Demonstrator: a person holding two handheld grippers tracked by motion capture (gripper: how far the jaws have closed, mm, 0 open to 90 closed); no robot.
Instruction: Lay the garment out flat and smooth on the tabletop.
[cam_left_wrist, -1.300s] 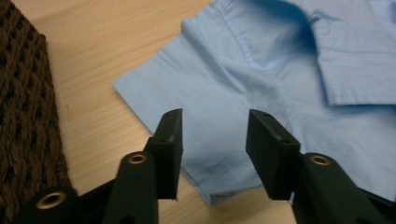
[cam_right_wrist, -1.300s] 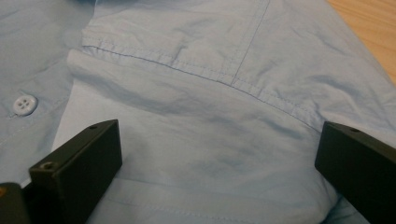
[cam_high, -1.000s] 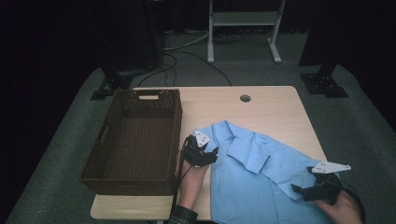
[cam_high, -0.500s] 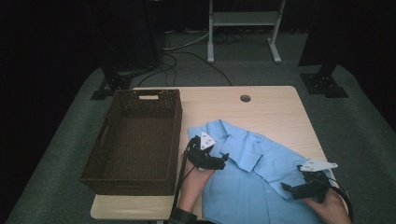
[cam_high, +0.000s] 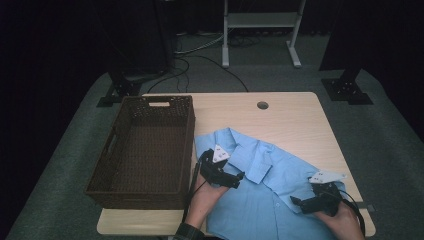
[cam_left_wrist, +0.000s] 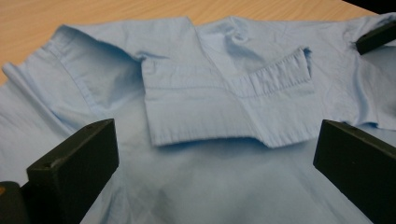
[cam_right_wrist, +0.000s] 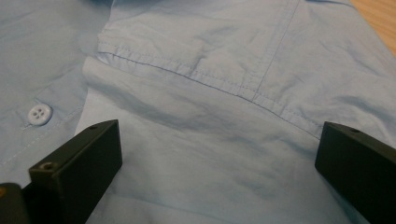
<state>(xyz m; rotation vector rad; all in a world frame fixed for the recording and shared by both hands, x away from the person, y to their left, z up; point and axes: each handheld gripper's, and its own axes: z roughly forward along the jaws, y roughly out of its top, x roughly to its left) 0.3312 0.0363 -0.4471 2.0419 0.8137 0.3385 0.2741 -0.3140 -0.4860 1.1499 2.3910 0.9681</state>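
**A:** Nearest the camera, the right gripper (cam_high: 299, 204) hovered low over the shirt (cam_high: 270, 200), jaws spread with nothing between them; its own view looked along cloth, a stitched seam and one white button (cam_right_wrist: 39, 114).

**B:** And the left gripper (cam_high: 239, 179)? Its jaws had just been opening; they stood wide apart, only flat cloth between them, nothing pinched; the folded collar (cam_left_wrist: 224, 116) lay just ahead.

**A:** So the shirt lay spread face up on the near right part of the table (cam_high: 295, 120), just beside the basket (cam_high: 145, 150), which sat empty on the left.

**B:** My read: a release between grabs, the smoothing or folding step; next, each gripper needed a fresh pinch on an edge, low enough to catch cloth, not tabletop.
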